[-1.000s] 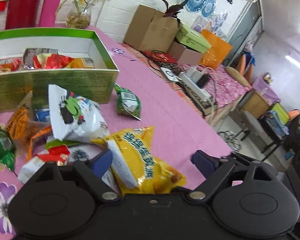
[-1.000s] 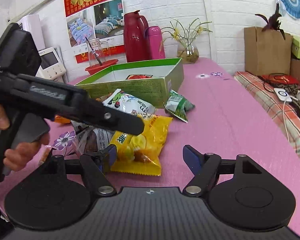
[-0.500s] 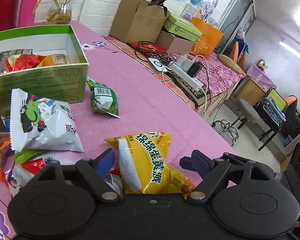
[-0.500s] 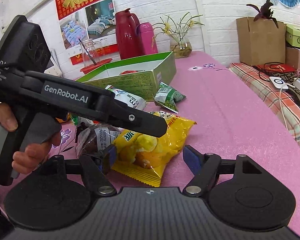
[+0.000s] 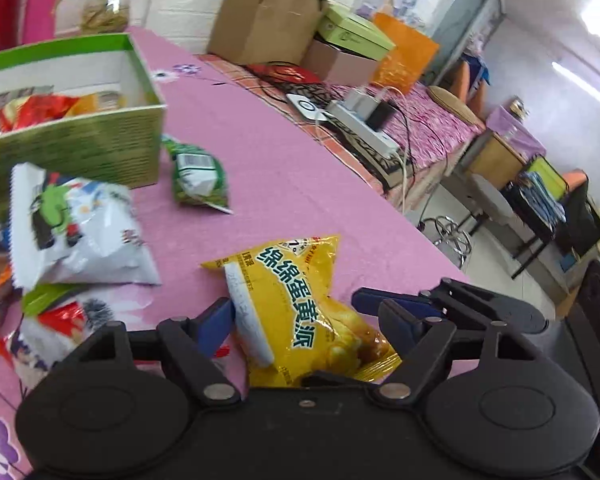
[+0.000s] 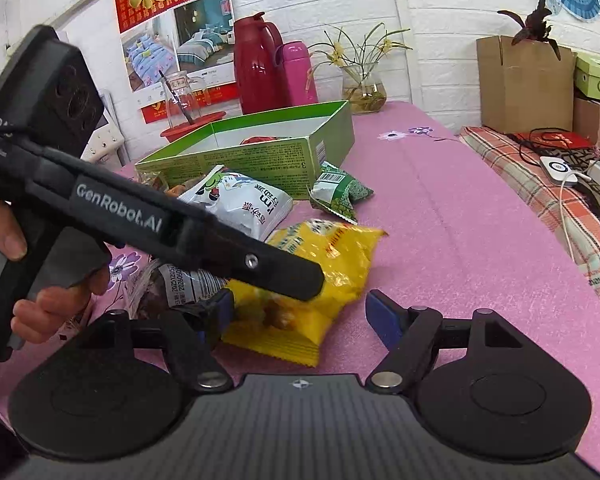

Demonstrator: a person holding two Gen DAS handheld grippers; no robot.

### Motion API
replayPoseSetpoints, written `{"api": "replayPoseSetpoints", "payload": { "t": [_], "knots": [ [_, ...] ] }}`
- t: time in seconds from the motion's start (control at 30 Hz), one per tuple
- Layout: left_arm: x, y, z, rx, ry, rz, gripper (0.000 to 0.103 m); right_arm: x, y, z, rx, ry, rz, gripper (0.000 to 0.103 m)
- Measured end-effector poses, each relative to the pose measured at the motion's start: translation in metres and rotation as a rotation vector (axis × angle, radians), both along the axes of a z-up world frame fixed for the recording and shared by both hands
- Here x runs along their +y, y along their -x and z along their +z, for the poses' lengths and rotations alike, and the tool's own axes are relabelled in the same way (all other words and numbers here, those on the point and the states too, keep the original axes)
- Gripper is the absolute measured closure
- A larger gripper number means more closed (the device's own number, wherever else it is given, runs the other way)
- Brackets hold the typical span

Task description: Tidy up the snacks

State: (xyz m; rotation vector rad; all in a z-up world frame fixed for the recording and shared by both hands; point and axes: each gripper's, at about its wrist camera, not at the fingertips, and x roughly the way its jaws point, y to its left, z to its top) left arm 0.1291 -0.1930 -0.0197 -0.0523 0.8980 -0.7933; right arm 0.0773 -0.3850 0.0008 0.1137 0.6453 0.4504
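Left claw [image 5: 296, 316] has just been closing around the yellow packet [image 5: 300, 308], pads not yet pressing; the puffy middle should be pinched. Right claw [image 6: 300, 312] spread, empty.

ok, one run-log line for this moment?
phase: grasping | left tongs: closing around yellow snack bag, grip unconfirmed | right tongs: open, empty | green box: a few snacks inside

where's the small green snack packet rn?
The small green snack packet lies on the pink tablecloth beside the green box, beyond the yellow bag; right wrist view shows it mid-frame.
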Motion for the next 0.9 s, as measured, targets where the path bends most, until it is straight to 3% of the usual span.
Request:
{"api": "replayPoseSetpoints", "payload": {
  "t": [0.13, 0.2, 0.27, 0.33, 0.43, 0.57, 0.7, 0.73, 0.77, 0.8, 0.87, 0.9],
  "knots": [
    [-0.007, -0.008, -0.012, 0.023, -0.006, -0.011, 0.049, -0.001, -0.003, -0.003, 0.013, -0.002, -0.004, 0.0],
    [-0.008, -0.009, -0.012, 0.012, -0.017, -0.004, 0.069, -0.002, -0.005, -0.006, 0.017, -0.004, -0.016, 0.002],
    [-0.007, -0.009, -0.012, 0.023, -0.016, 0.008, 0.101, -0.002, -0.007, -0.006, 0.02, -0.016, -0.018, 0.026],
    [-0.004, -0.008, -0.009, 0.026, 0.004, 0.025, 0.096, -0.002, -0.008, 0.0, 0.013, -0.022, -0.02, 0.034],
    [0.004, -0.006, 0.003, 0.001, 0.031, 0.057, 0.097, 0.005, -0.009, 0.007, -0.035, 0.03, -0.004, 0.043],
    [0.017, -0.003, 0.027, -0.042, 0.089, 0.08, 0.099, 0.015, -0.014, 0.022, -0.123, 0.059, 0.021, 0.049],
    [0.024, -0.005, 0.052, -0.145, 0.089, 0.109, 0.097, 0.023, -0.029, 0.036, -0.188, 0.046, 0.032, 0.064],
    [0.029, -0.007, 0.053, -0.127, 0.098, 0.121, 0.076, 0.023, -0.034, 0.036, -0.176, 0.033, 0.038, 0.075],
    [0.034, -0.01, 0.051, -0.104, 0.119, 0.129, 0.029, 0.021, -0.038, 0.036, -0.149, 0.011, 0.046, 0.074],
    [0.04, -0.01, 0.049, -0.089, 0.137, 0.142, 0.004, 0.016, -0.039, 0.034, -0.121, -0.011, 0.045, 0.068],
    [0.046, -0.011, 0.043, -0.077, 0.156, 0.163, 0.0, 0.006, -0.034, 0.029, -0.086, -0.037, -0.005, 0.037],
    [0.045, -0.014, 0.04, -0.059, 0.154, 0.146, 0.0, -0.001, -0.031, 0.025, -0.062, -0.046, -0.031, 0.028]
  ]
}}
